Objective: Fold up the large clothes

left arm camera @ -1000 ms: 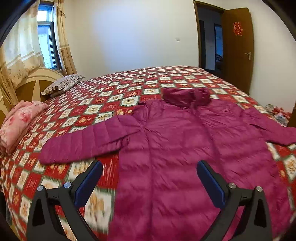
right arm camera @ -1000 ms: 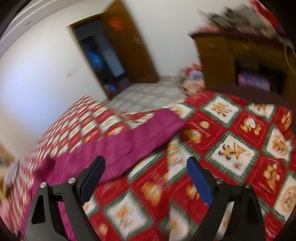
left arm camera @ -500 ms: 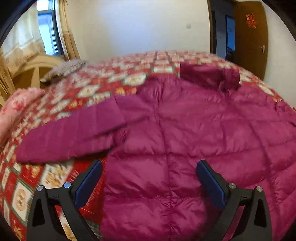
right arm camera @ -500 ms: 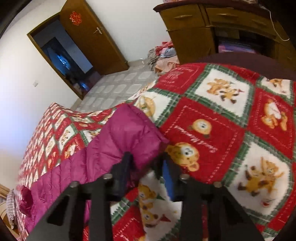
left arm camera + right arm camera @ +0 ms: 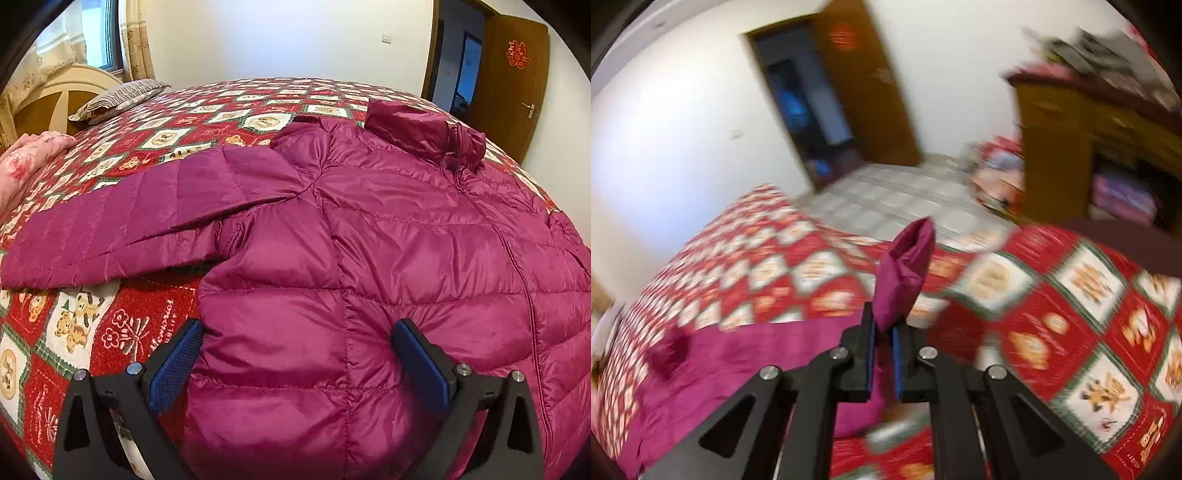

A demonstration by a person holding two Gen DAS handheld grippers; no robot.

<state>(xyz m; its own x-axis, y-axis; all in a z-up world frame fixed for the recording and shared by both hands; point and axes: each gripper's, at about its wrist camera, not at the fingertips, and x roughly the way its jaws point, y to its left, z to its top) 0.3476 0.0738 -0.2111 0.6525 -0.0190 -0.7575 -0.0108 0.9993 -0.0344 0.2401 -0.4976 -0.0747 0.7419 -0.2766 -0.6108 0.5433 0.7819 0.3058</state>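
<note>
Jacket [image 5: 369, 229]: we see a shiny magenta puffer, quilted in soft padded panels, spread flat across the centre and right of the left wrist view, hood bunched at upper right.
Sleeve [image 5: 122, 232]: long padded tube lying at left.
Bedspread [image 5: 110, 332]: red, white and green squares with bear prints.
Left gripper [image 5: 295, 354]: our blue ribbed pads stand wide apart at the hem, pressing nothing.
Right gripper [image 5: 882, 347]: our jaws have just been closing and now pinch the cuff [image 5: 905, 269], a puffy pointed fold sticking up mid-frame.
</note>
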